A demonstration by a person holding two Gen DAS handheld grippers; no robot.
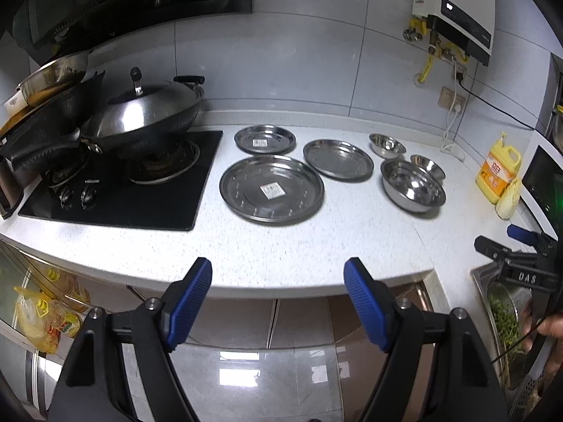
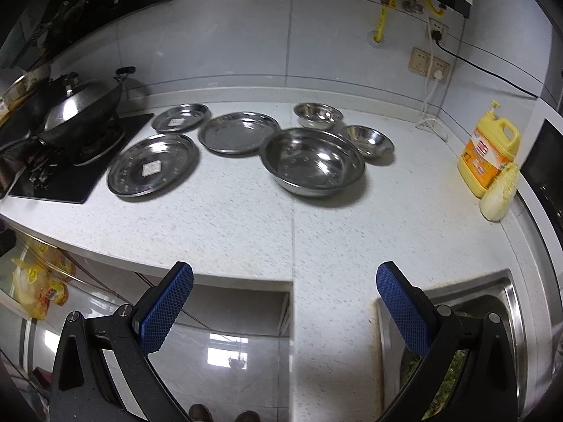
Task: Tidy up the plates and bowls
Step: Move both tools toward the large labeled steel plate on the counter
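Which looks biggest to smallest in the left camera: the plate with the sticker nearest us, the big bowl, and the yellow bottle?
1. Front sticker plate, widest by far.
2. Big bowl.
3. Yellow bottle, though its height is close to the bowl's width, so this last pair is unsure.

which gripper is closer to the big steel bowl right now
Right. The right gripper hangs off the counter edge facing the large bowl; the left gripper sits further left, facing the large plate.

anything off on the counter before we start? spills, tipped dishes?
Nothing spilled or tipped. Two plates carry stickers: the large plate and the small plate behind it. A cabbage leans against the detergent jug at the right.
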